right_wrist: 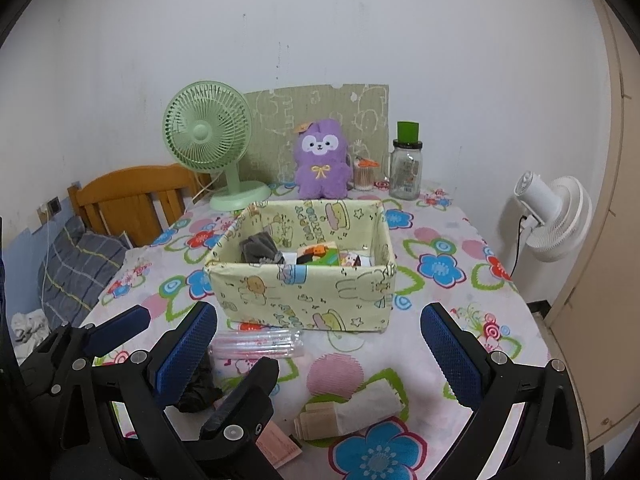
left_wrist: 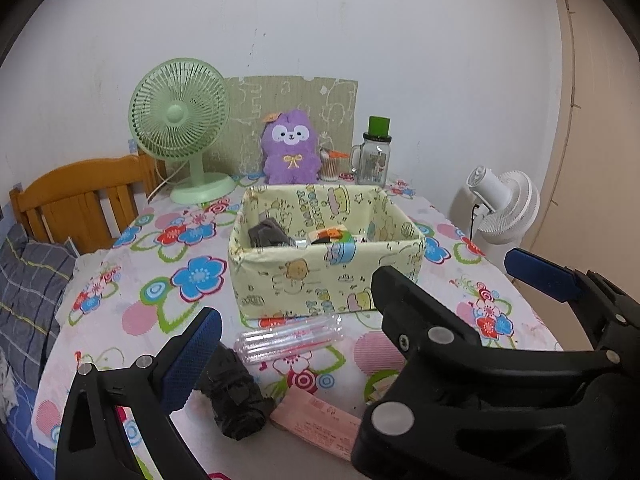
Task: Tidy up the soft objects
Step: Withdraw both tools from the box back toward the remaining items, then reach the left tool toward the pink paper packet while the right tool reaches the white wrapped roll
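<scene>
Because the task is to gather soft things, the yellow cartoon-print fabric bin (right_wrist: 300, 292) sits mid-table with its top open, already holding a dark grey cloth bundle (right_wrist: 259, 246) at its left and some colourful packets (right_wrist: 320, 258) toward the right.

Loose items, near side of the bin:
- Clear plastic case of pink sticks (left_wrist: 290, 338), lying flat just before the bin's front wall.
- Black crumpled bag or folded cloth (left_wrist: 236, 396), beside the left gripper's near finger; which it is cannot be told.
- Pink printed paper packet (left_wrist: 320, 422), just right of the black item.
- Cream folded cloth with tan paper pieces (right_wrist: 352, 412), lying between the right gripper's fingers in its own view, on the tablecloth.

Grippers: left gripper (left_wrist: 296, 336) released, jaws spread wide, holding nothing. Right gripper (right_wrist: 320, 344) likewise spread and empty, hanging above the cream cloth.

Back row, along the wall: green desk fan (left_wrist: 180, 128), purple plush rabbit (left_wrist: 290, 148), glass mason jar with green lid (left_wrist: 374, 156), small cup of cotton swabs (left_wrist: 330, 166). The plush probably counts as a soft item too, though it stands well apart from both grippers.

Edges and room: floral tablecloth (left_wrist: 192, 276) drops off at left toward the bed's wooden headboard (left_wrist: 84, 196), at right toward a white floor fan (right_wrist: 556, 216). Open cloth lies on both flanks of the bin; the two grippers crowd each other in front.
</scene>
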Demonstrator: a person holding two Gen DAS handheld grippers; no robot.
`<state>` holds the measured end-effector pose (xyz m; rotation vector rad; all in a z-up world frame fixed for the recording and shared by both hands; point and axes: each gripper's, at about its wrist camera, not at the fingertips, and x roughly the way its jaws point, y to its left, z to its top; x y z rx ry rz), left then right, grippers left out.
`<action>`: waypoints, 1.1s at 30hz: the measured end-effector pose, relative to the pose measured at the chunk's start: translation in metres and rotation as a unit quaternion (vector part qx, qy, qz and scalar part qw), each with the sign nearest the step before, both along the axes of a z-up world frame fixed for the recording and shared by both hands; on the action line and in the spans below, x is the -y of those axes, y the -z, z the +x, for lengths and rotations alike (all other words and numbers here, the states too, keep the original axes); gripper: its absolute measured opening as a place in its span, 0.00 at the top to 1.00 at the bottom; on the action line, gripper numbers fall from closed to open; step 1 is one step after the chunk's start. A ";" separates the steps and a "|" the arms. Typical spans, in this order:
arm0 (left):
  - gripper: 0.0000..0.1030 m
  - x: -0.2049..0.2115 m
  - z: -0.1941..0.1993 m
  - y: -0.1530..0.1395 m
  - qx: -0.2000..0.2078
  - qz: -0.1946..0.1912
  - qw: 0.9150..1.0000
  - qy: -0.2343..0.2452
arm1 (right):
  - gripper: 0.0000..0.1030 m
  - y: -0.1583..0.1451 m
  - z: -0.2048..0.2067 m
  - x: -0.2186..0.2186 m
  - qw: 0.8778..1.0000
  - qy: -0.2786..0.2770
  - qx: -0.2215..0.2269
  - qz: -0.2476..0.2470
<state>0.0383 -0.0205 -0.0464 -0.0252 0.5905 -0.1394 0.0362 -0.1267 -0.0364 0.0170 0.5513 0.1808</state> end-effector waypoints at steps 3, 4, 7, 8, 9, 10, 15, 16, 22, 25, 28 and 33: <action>0.00 0.000 -0.001 0.007 -0.005 -0.003 1.000 -0.003 | 0.00 0.009 -0.001 0.001 1.000 -0.002 -0.004 0.002; 0.00 0.001 -0.002 0.010 -0.007 -0.004 1.000 -0.003 | 0.00 0.012 0.000 0.001 1.000 -0.003 -0.006 0.002; 0.00 0.000 -0.002 0.018 -0.016 -0.007 1.000 -0.001 | 0.00 0.021 -0.001 0.001 1.000 -0.007 -0.010 0.002; 0.00 0.000 -0.002 0.021 -0.019 -0.009 1.000 0.000 | 0.00 0.023 -0.002 0.001 1.000 -0.008 -0.010 0.002; 0.00 0.000 -0.003 0.025 -0.021 -0.011 1.000 0.001 | 0.00 0.026 -0.002 0.000 1.000 -0.009 -0.011 0.000; 0.00 0.000 -0.004 0.027 -0.022 -0.012 1.000 0.001 | 0.00 0.028 -0.002 0.000 1.000 -0.011 -0.011 -0.002; 0.00 0.000 -0.010 0.041 -0.016 -0.018 1.000 -0.002 | 0.00 0.039 -0.006 -0.001 1.000 -0.017 -0.008 -0.006; 0.00 0.000 -0.010 0.044 -0.016 -0.019 1.000 -0.001 | 0.00 0.042 -0.007 -0.001 1.000 -0.017 -0.009 -0.007; 0.00 0.002 -0.013 0.056 -0.016 -0.015 1.000 0.003 | 0.00 0.055 -0.009 0.001 1.000 -0.017 -0.014 -0.006; 0.00 0.003 -0.014 0.062 -0.019 -0.011 1.000 0.004 | 0.00 0.061 -0.011 0.002 1.000 -0.017 -0.017 -0.003; 0.00 0.003 -0.016 0.068 -0.020 -0.010 1.000 0.008 | 0.00 0.067 -0.014 0.003 1.000 -0.016 -0.017 -0.003; 0.00 0.007 -0.019 0.077 -0.030 -0.005 1.000 0.008 | 0.00 0.077 -0.018 0.006 1.000 -0.013 -0.021 -0.010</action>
